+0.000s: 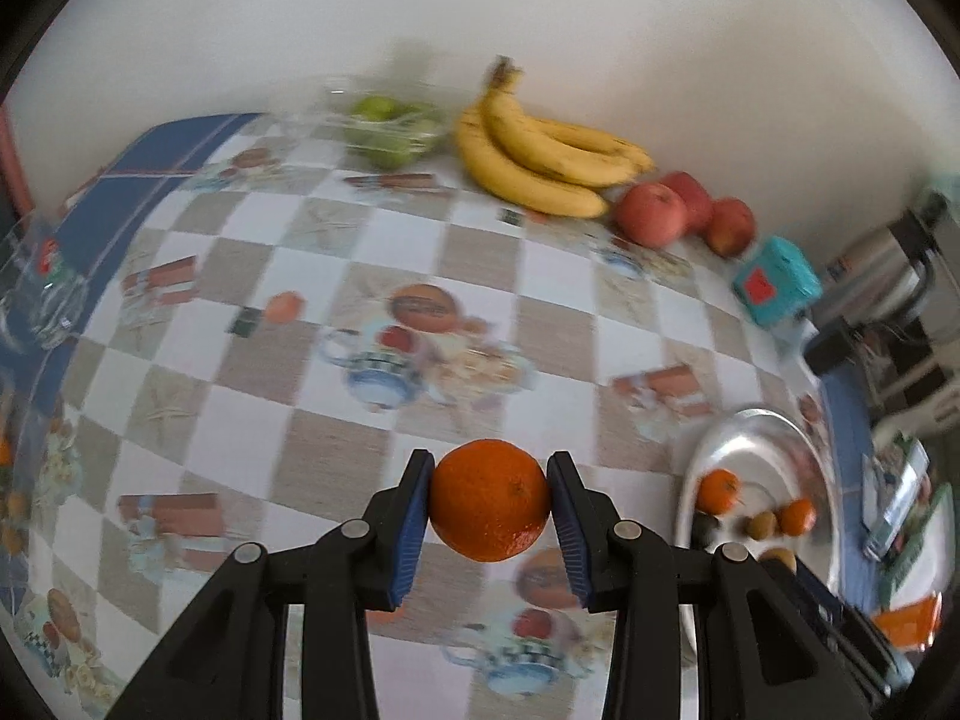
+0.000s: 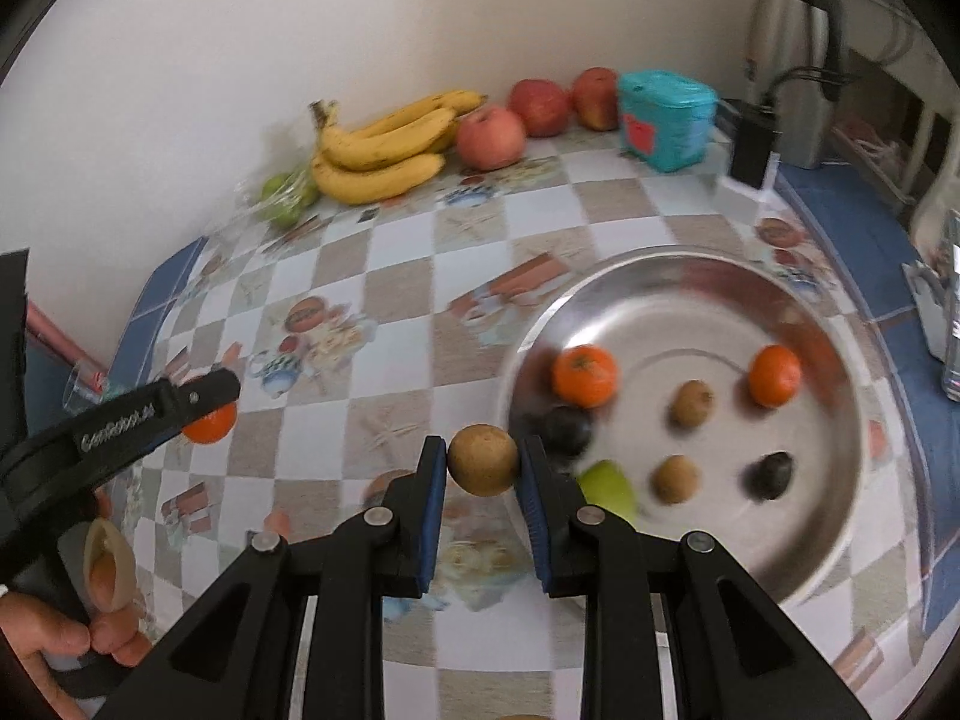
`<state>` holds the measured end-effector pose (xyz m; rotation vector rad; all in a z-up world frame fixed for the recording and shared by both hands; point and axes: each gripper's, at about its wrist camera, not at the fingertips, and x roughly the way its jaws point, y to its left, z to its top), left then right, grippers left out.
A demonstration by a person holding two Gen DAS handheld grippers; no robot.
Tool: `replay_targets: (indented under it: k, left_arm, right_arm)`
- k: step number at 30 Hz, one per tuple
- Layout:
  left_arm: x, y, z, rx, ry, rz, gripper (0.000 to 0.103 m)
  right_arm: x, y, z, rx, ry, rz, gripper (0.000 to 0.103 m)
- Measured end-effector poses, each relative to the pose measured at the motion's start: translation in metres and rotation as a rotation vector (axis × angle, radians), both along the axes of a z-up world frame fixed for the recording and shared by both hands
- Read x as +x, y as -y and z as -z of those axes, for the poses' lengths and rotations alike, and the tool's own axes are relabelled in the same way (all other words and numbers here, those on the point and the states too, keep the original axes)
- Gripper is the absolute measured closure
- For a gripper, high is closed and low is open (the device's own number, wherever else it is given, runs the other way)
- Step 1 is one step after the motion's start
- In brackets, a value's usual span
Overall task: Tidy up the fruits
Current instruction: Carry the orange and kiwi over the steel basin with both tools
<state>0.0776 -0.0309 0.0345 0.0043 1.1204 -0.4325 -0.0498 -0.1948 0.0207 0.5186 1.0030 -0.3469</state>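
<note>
My left gripper is shut on an orange and holds it above the checked tablecloth; it also shows in the right wrist view at the left. My right gripper is shut on a brown kiwi, just left of the steel bowl. The bowl holds two oranges, two kiwis, two dark fruits and a green fruit. Bananas, three red apples and bagged green fruit lie along the back wall.
A teal box, a black adapter and a steel thermos stand at the back right. A glass sits at the table's left edge. The steel bowl lies right of the left gripper.
</note>
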Motion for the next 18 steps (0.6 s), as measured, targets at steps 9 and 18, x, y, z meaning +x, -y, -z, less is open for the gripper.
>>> replay_targets:
  k: [9, 18]
  left_arm:
    - [-0.033, 0.051, -0.003, -0.029, -0.019, 0.158, 0.062]
    - [-0.072, 0.099, 0.001, -0.017, -0.044, 0.315, 0.062]
  right_arm:
    - [-0.029, 0.055, 0.001, 0.0, -0.018, 0.157, 0.077]
    - [-0.053, 0.082, 0.004, 0.02, -0.023, 0.235, 0.077]
